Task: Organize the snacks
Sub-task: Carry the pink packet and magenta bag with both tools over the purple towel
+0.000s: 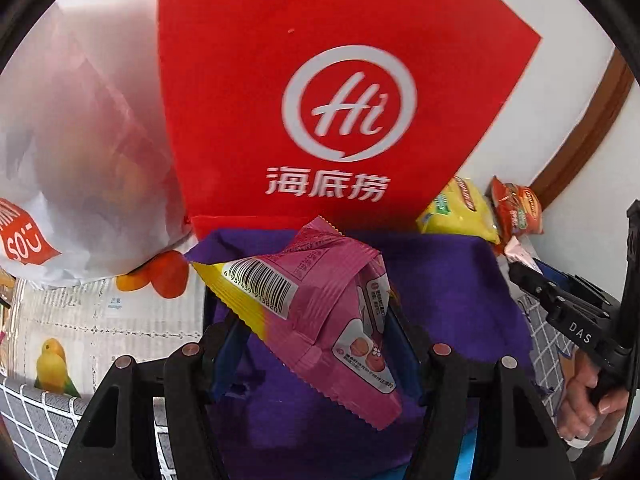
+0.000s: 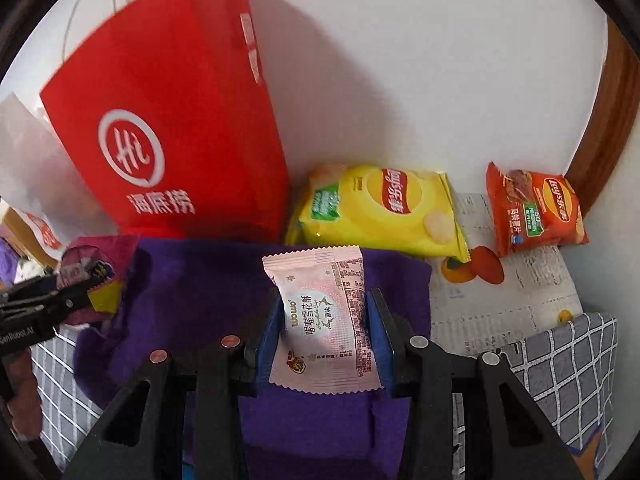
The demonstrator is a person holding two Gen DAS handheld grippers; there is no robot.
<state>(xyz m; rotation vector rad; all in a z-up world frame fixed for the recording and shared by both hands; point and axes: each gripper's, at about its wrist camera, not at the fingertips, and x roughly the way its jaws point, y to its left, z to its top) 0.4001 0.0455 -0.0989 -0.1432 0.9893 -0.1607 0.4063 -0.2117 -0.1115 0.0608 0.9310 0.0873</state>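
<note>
Snack packets (image 1: 316, 312) (image 2: 326, 320) clamped in both jaws

Left claw (image 1: 308, 320) clamped on a packet, right claw (image 2: 324, 320) likewise, both angled downward

A red paper bag (image 2: 168, 128) stands upper left; a white plastic bag (image 1: 80, 160) fills the left edge beside it.
</note>
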